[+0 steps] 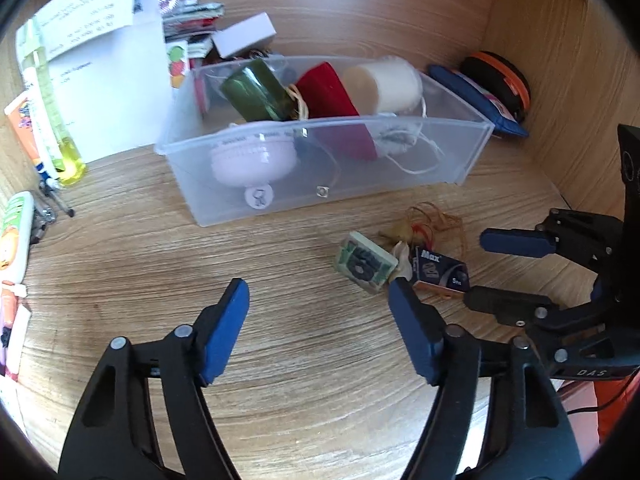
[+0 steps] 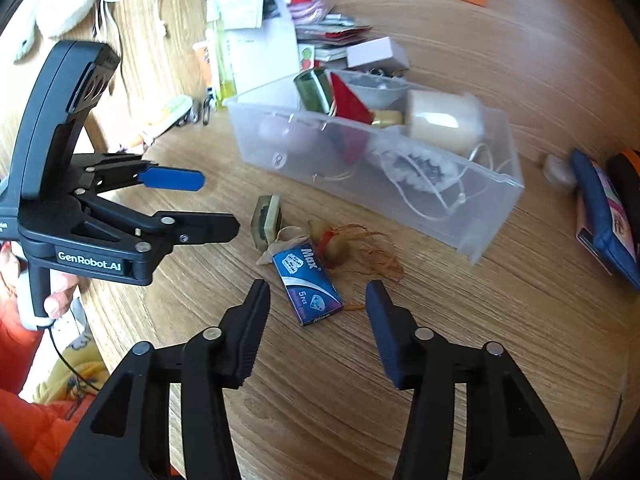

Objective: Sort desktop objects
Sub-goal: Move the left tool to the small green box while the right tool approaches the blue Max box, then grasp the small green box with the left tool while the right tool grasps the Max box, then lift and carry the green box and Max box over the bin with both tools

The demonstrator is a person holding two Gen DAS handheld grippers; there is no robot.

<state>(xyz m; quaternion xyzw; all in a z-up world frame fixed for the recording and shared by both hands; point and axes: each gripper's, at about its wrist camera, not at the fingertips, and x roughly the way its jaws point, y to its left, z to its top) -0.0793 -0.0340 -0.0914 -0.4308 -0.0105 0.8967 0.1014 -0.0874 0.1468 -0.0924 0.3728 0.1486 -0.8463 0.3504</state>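
A clear plastic bin (image 1: 452,140) (image 2: 496,216) on the wooden desk holds a green roll, a red pouch, a cream candle and a pink round item. In front of it lie a blue "Max" blade box (image 1: 440,272) (image 2: 308,288), a small green block (image 1: 366,266) (image 2: 267,220) and a tangle of orange thread with beads (image 1: 436,222) (image 2: 360,248). My left gripper (image 1: 320,320) (image 2: 218,204) is open and empty, just left of the small items. My right gripper (image 2: 318,300) (image 1: 476,268) is open and empty, with the blade box between its fingers, slightly ahead.
Papers, packets and a white box (image 1: 244,34) are piled behind the bin. A yellow bottle (image 1: 60,136) and tubes lie at the left. A blue pouch (image 1: 480,100) (image 2: 604,216) and a black-orange case (image 1: 500,76) sit by the right wall.
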